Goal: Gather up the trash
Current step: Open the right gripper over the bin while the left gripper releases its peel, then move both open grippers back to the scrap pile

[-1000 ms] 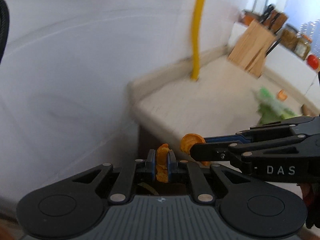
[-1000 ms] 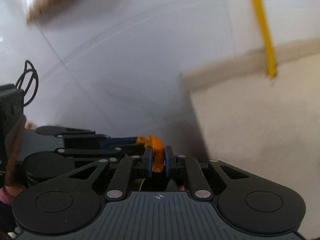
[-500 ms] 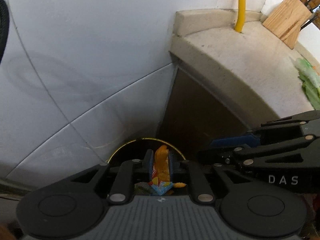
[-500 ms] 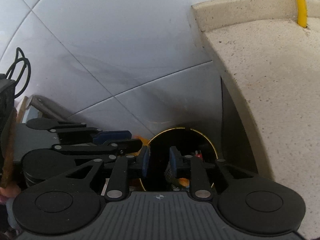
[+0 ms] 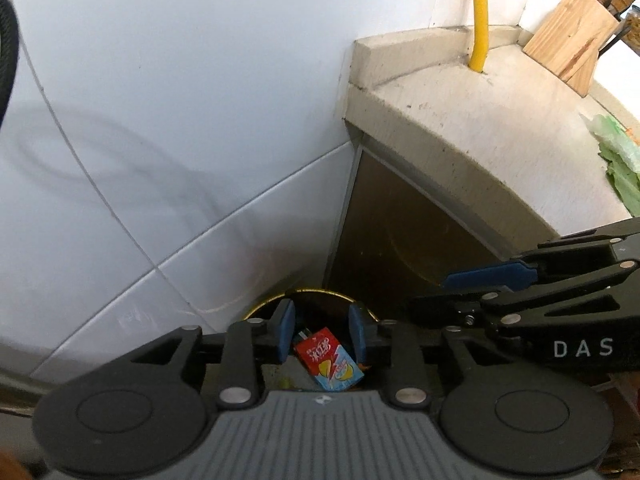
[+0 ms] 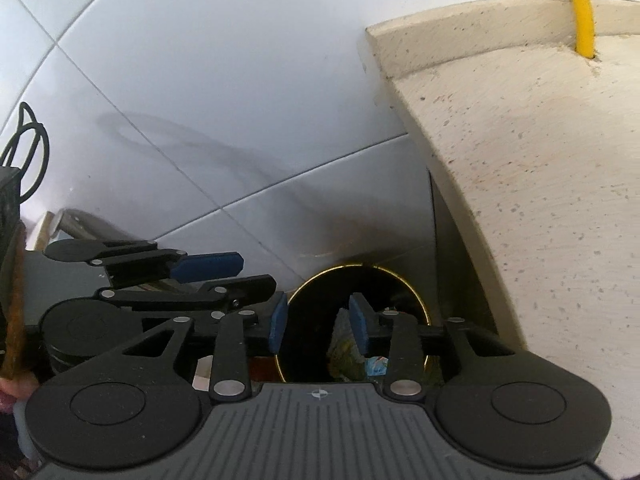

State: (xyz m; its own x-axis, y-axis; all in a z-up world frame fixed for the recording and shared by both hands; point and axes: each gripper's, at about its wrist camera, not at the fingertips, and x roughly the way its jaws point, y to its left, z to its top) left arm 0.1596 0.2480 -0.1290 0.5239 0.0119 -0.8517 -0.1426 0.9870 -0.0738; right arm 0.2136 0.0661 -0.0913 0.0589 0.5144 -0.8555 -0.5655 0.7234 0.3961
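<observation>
Tongs on both sides hang released and empty over the bin (image 5: 256,312) beside the desk (image 5: 500,128): left tongs (image 5: 321,338), right tongs (image 6: 318,326). Leafy scraps (image 5: 618,160) lie on the desk; swinging back carelessly risks clipping its edge.

Yellow pipe (image 5: 480,16) rises from the stone counter (image 5: 500,120); knife block (image 5: 570,36) and greens (image 5: 620,160) sit on it.

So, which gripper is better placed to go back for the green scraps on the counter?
Probably the right gripper. Both are open and empty over the bin, but in the left wrist view it sits on the counter side, nearer the green scraps; the left gripper would have to cross it.
</observation>
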